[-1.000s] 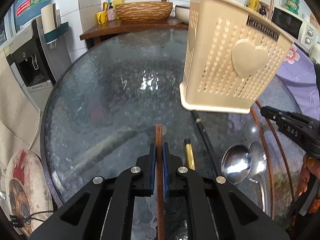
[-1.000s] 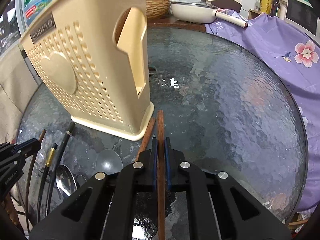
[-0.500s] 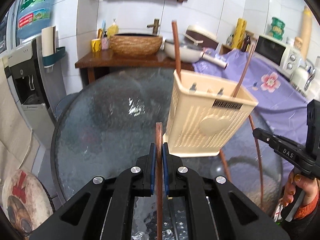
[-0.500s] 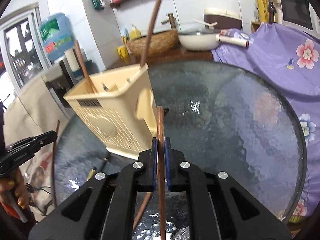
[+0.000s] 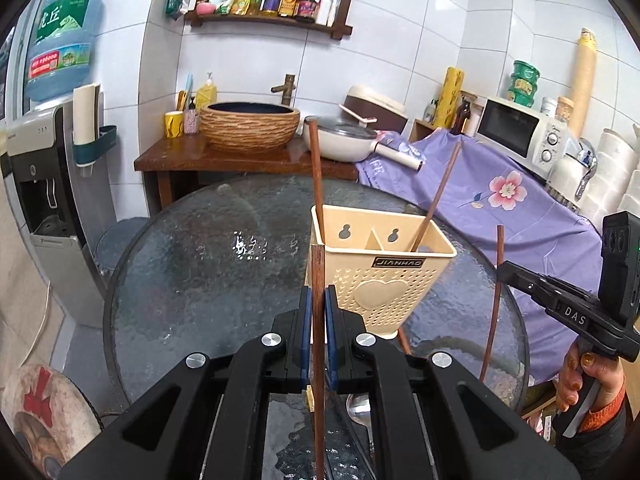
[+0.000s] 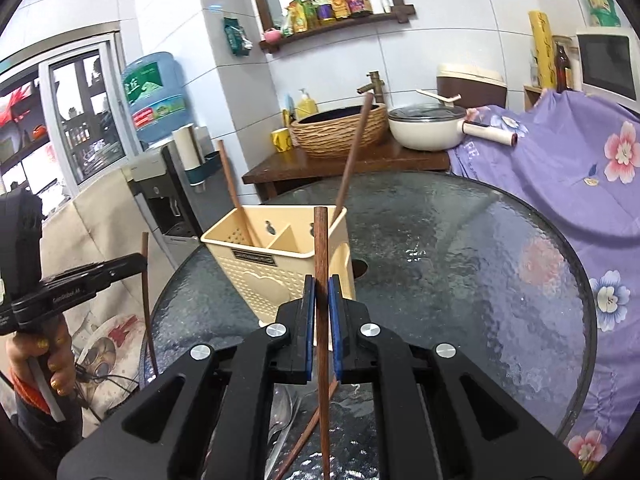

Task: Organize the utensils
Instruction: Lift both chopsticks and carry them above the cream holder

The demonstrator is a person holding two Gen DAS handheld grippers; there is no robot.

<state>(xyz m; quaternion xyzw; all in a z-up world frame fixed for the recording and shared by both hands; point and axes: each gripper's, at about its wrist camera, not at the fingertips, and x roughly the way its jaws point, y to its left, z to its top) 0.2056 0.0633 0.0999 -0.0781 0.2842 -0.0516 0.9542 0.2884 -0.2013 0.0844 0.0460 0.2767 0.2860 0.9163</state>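
While clamped, L chopstick [image 5: 318, 344] upright, R chopstick [image 6: 322, 320] upright, tips up.

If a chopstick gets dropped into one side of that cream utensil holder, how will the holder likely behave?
The utensil holder looks like thin perforated plastic, so probably light. It stands on a smooth glass table and may slide if nudged. Two chopsticks lean tall above its rim, so tipping seems possible.

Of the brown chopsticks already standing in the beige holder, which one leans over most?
The chopstick in the right compartment: it slants steeply up to the right, while the chopstick in the left compartment stands almost upright.
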